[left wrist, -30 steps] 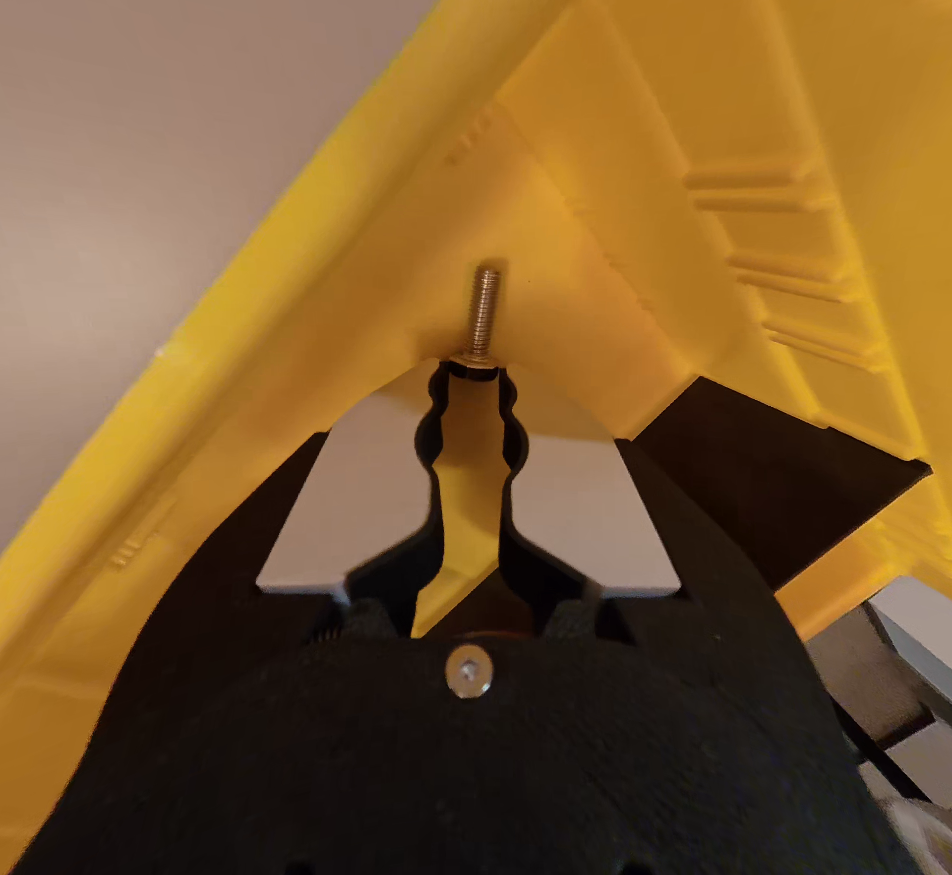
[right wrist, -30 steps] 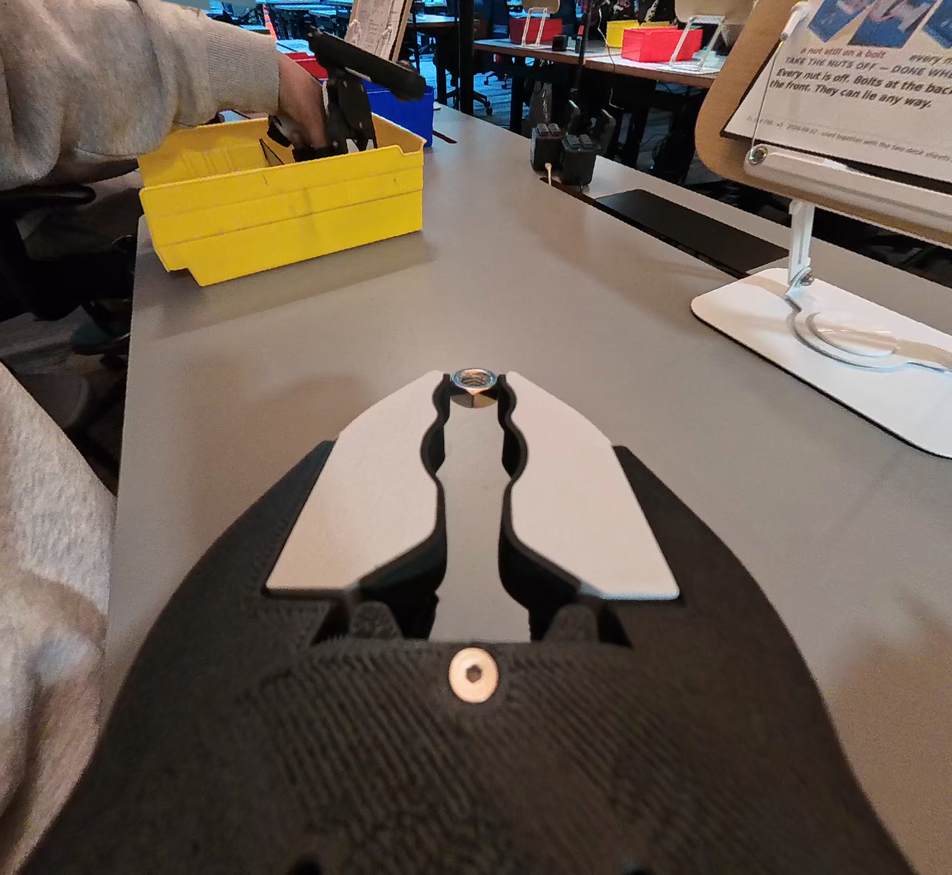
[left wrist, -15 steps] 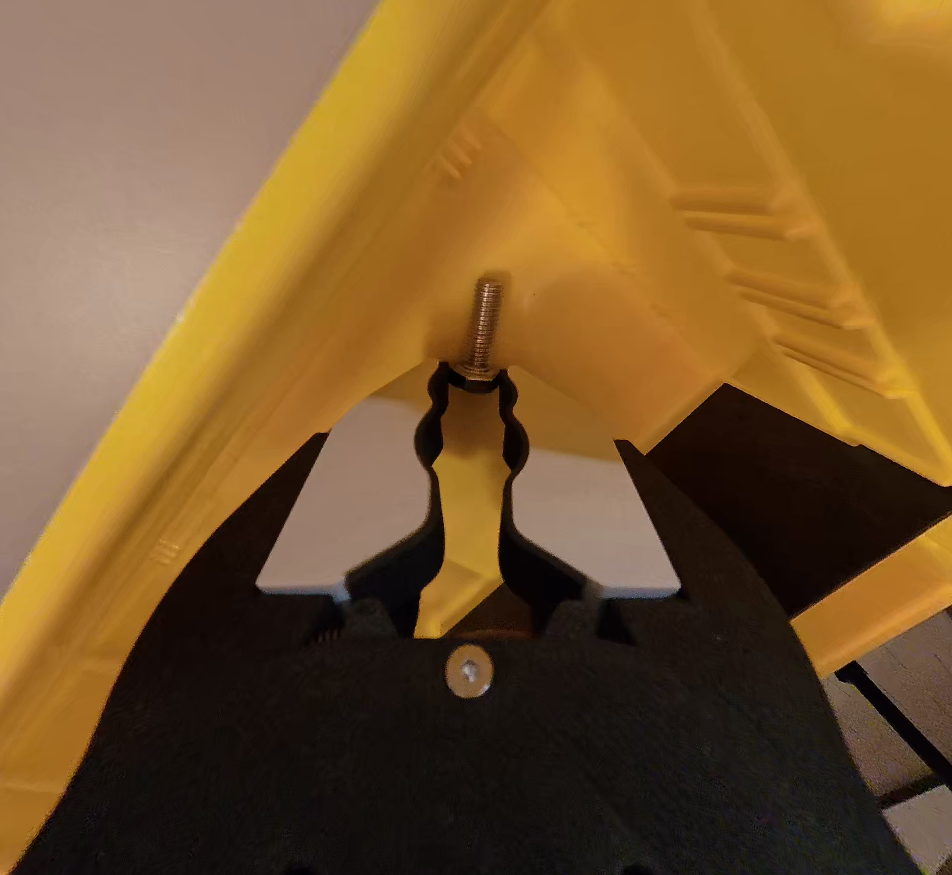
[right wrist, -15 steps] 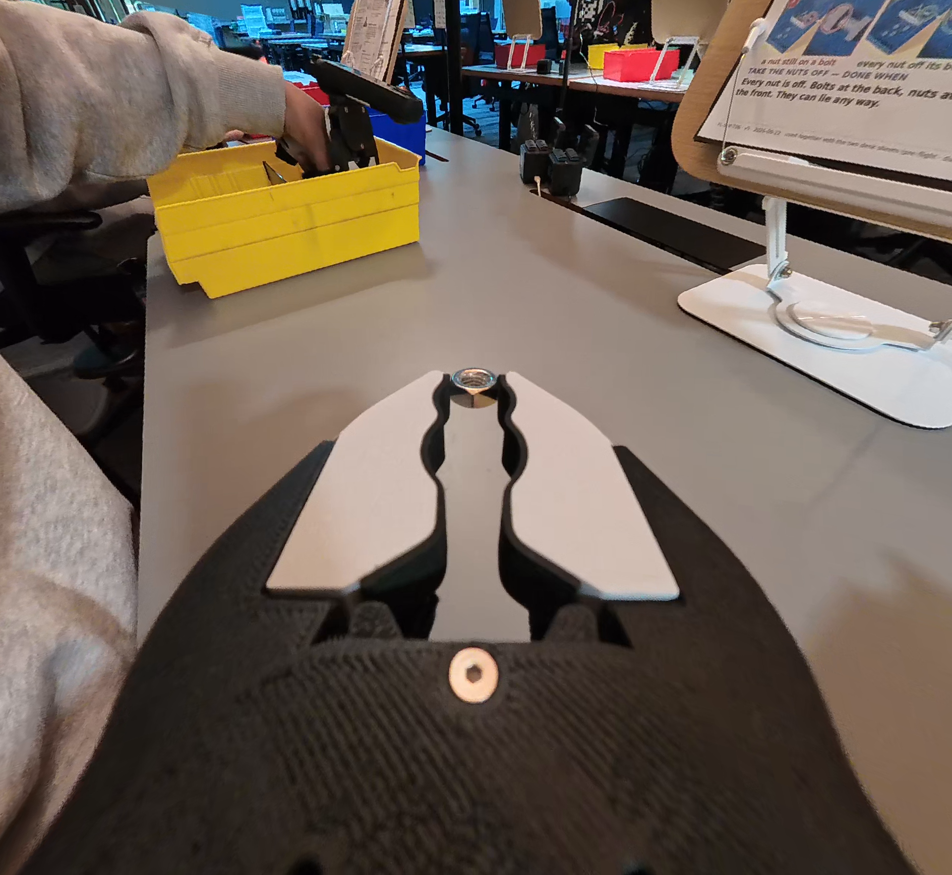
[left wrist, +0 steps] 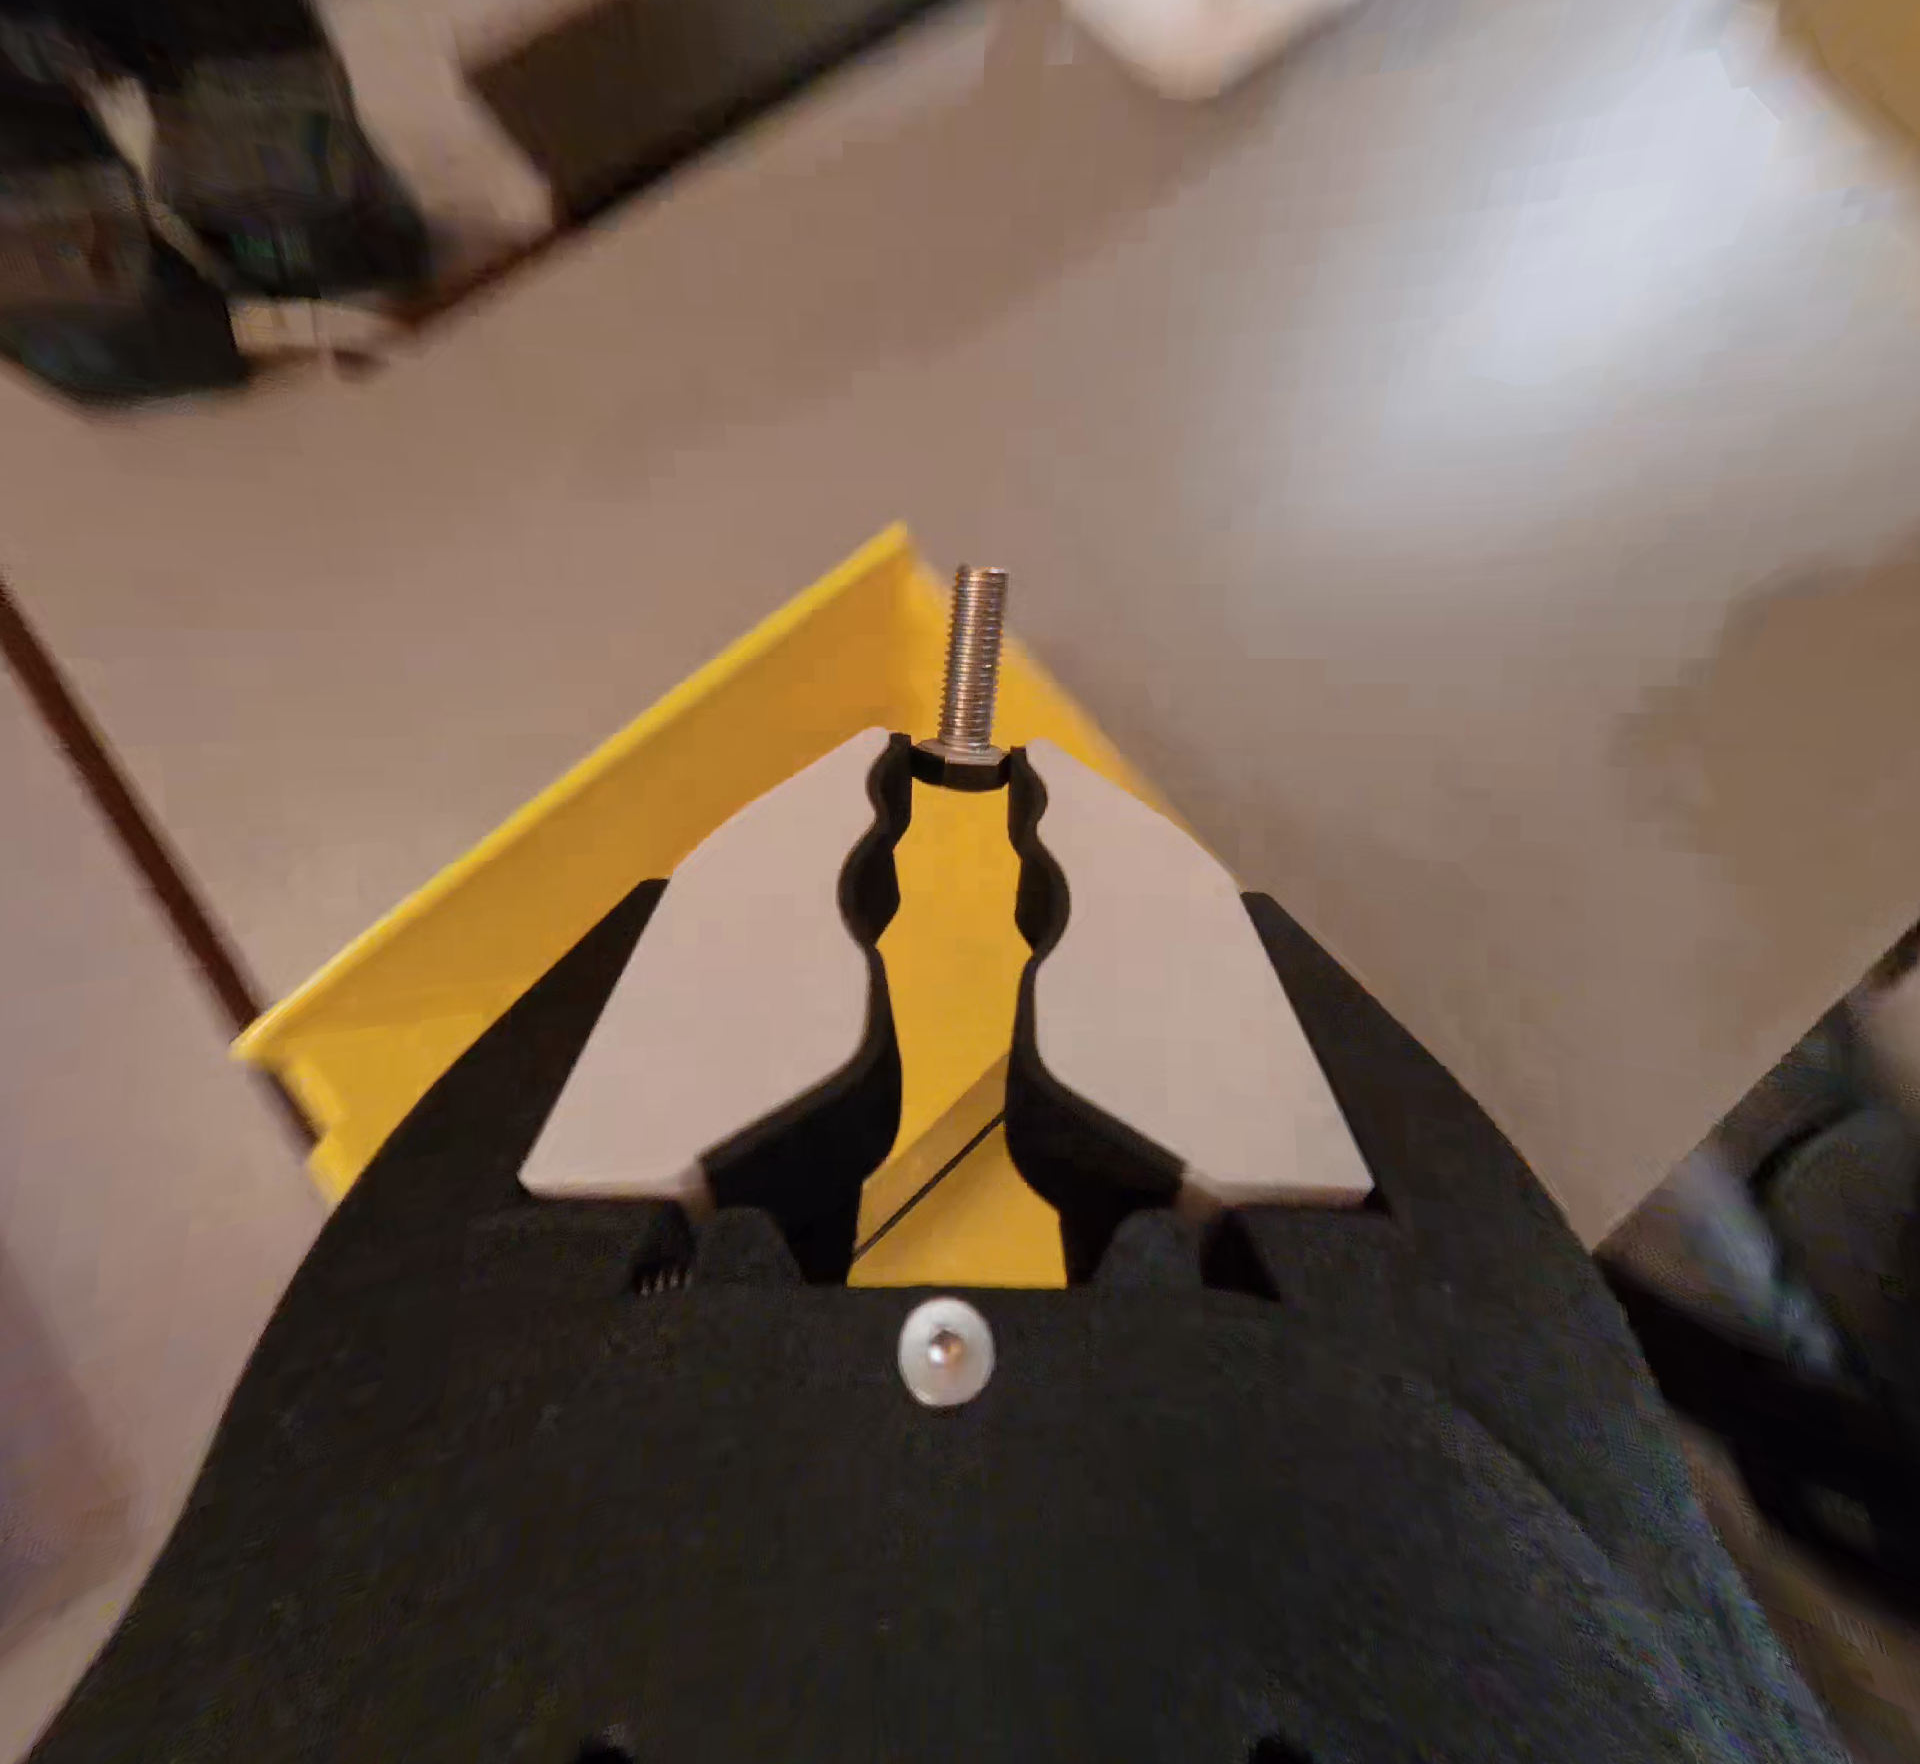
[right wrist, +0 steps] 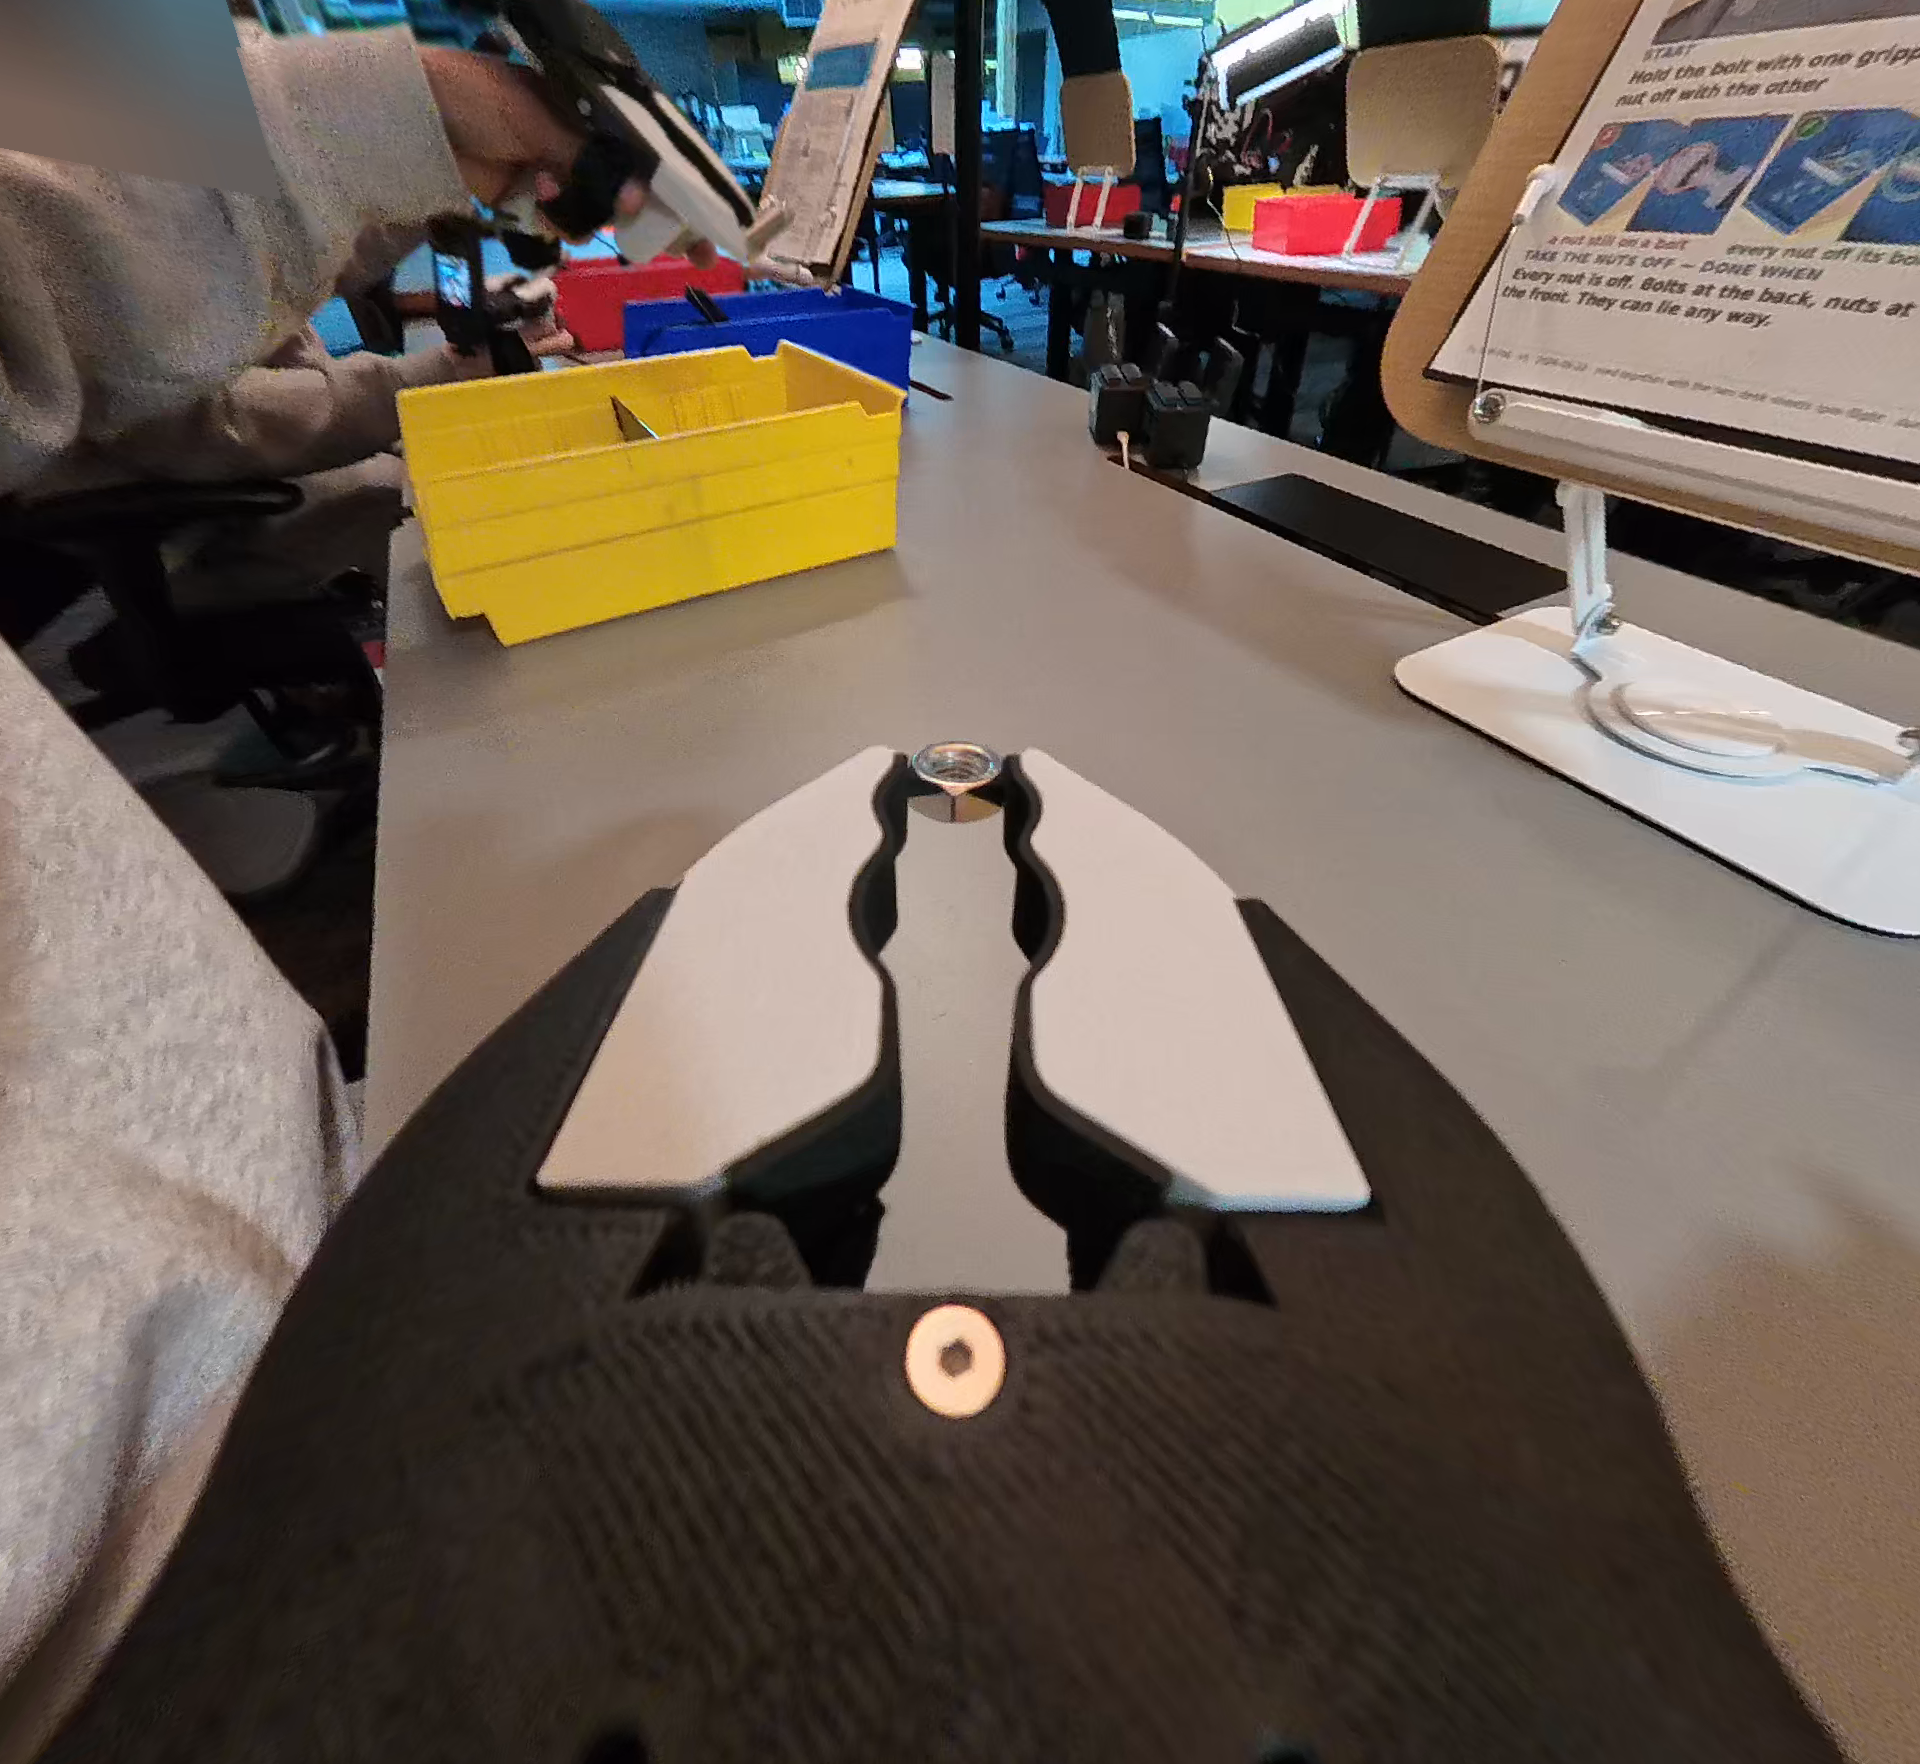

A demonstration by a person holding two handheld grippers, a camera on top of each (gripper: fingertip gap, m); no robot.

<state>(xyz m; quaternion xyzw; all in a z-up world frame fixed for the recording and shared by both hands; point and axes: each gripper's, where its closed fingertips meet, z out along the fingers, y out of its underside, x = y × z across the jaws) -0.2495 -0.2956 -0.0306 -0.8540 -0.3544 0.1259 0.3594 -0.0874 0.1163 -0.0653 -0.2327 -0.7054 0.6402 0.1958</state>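
My left gripper [left wrist: 958, 764] is shut on the head of a steel bolt [left wrist: 971, 649], whose threaded shank points forward. It hangs above a corner of the yellow bin [left wrist: 582, 883]. My right gripper [right wrist: 956, 769] is shut on a steel hex nut [right wrist: 954, 774] and holds it just above the grey table [right wrist: 1143, 675]. In the right wrist view the left gripper [right wrist: 764, 223] is raised high above the yellow bin [right wrist: 655, 478], held by a hand in a grey sleeve. The bin has a dark divider inside.
A white stand with a tilted instruction board [right wrist: 1704, 187] is at the right. A blue bin [right wrist: 769, 327] and a red bin [right wrist: 623, 291] stand behind the yellow one. Small black blocks [right wrist: 1153, 405] and a black strip [right wrist: 1371, 540] lie farther back.
My left gripper has lifted out of the yellow bin with the bolt still held, and now looks down on the bin's corner. My right gripper has stayed low with the nut, tilting slightly.
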